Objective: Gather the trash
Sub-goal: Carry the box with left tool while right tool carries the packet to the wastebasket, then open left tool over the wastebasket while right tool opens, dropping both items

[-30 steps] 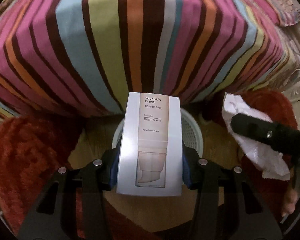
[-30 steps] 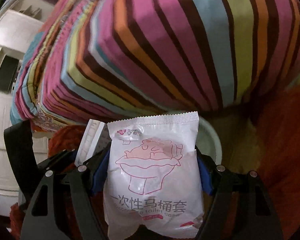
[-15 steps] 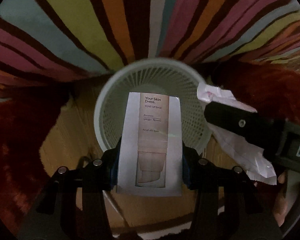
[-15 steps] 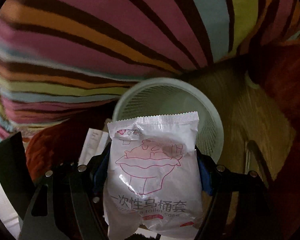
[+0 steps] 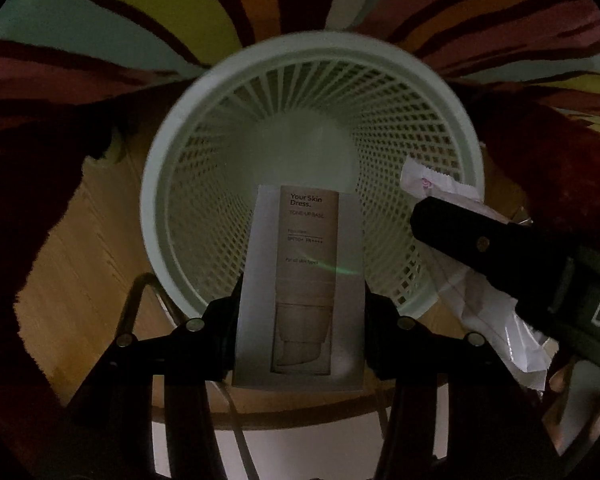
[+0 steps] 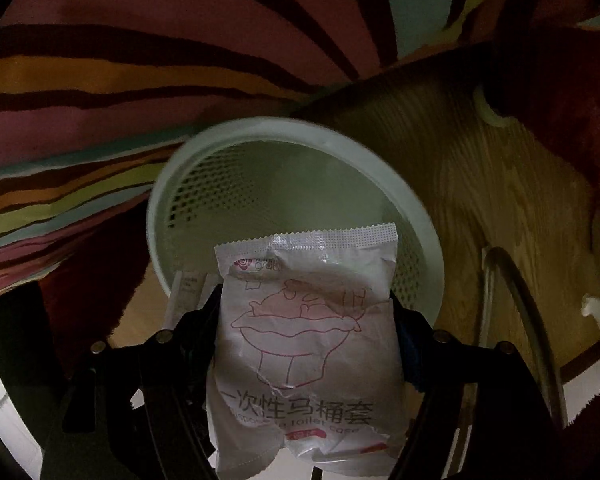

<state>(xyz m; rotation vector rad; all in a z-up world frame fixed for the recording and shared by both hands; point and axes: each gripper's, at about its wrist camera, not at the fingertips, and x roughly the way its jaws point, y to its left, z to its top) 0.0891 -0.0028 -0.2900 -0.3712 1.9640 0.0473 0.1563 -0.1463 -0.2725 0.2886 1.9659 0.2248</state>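
Drop-off step, looks like: left tongs [image 5: 300, 320] clamp the cosmetics box [image 5: 302, 284], right tongs [image 6: 304, 340] pinch the white packet [image 6: 306, 332], both poised over the mesh bin [image 5: 172, 128]. Next move: open up and drop.

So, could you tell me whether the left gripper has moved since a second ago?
Yes. The left gripper, jaws shut on the skincare box, has advanced toward the mesh wastebasket, now over its opening.

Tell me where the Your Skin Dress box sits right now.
In the left wrist view the Your Skin Dress box stands clamped in the left tongs, over the near rim of the pale green basket, with the white packet to its right.
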